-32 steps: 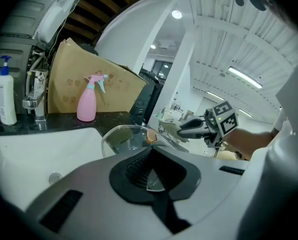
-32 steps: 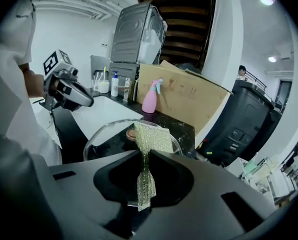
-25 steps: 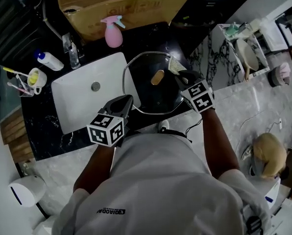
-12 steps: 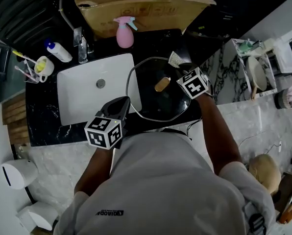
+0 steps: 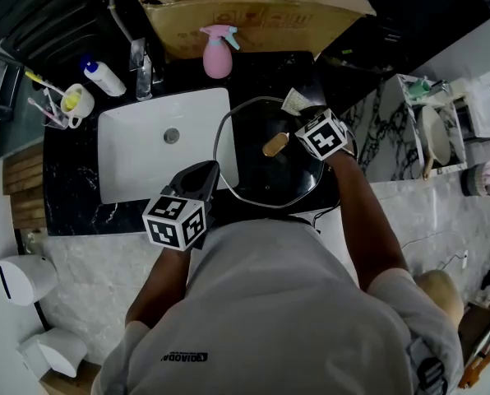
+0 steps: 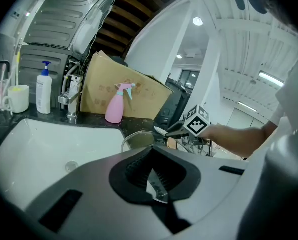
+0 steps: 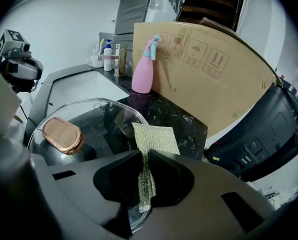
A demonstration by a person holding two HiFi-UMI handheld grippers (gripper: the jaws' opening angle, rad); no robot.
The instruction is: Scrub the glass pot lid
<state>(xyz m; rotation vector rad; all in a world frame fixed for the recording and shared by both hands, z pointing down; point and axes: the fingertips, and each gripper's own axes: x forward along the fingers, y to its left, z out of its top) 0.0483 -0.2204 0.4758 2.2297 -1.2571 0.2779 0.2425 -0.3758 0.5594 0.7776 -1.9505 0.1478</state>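
Beside one sink (image 5: pixel 138 167), one lid (image 5: pixel 257 175), one cloth (image 5: pixel 293 101).

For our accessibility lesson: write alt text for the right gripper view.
The right gripper pinches a yellow-green scrubbing cloth at the rim of a glass pot lid with a copper-coloured knob. Behind stand a pink spray bottle and a cardboard box.
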